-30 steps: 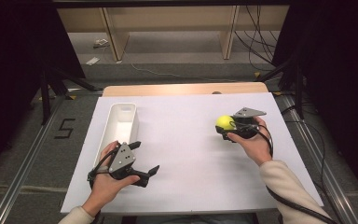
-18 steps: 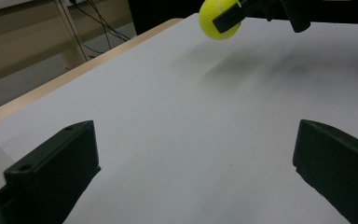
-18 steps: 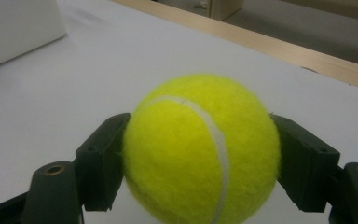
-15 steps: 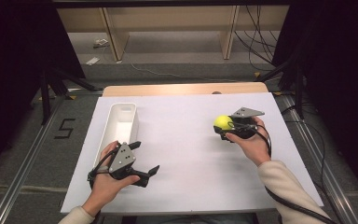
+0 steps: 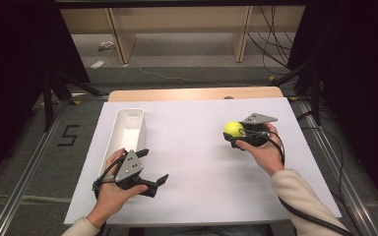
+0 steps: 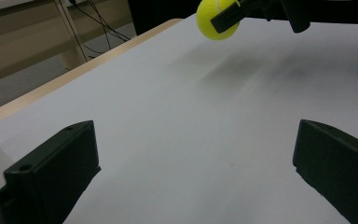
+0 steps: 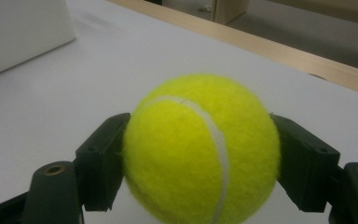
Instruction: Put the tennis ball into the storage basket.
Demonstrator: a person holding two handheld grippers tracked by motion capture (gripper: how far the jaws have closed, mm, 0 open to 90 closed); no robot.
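Right tongs (image 5: 237, 136) are pinching the tennis ball (image 5: 234, 129), a jaw on each side, over the right of the bench (image 5: 192, 196) and apparently just clear of it (hard to judge height). Left tongs (image 5: 153, 167) rest spread wide and empty beside the white tray (image 5: 128, 129). Pickup done; the drop-off, probably that tray, remains.

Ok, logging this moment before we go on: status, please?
Right gripper shut on tennis ball, lifted off the sheet. Left gripper open, empty, beside white tray. Nothing between ball and tray.
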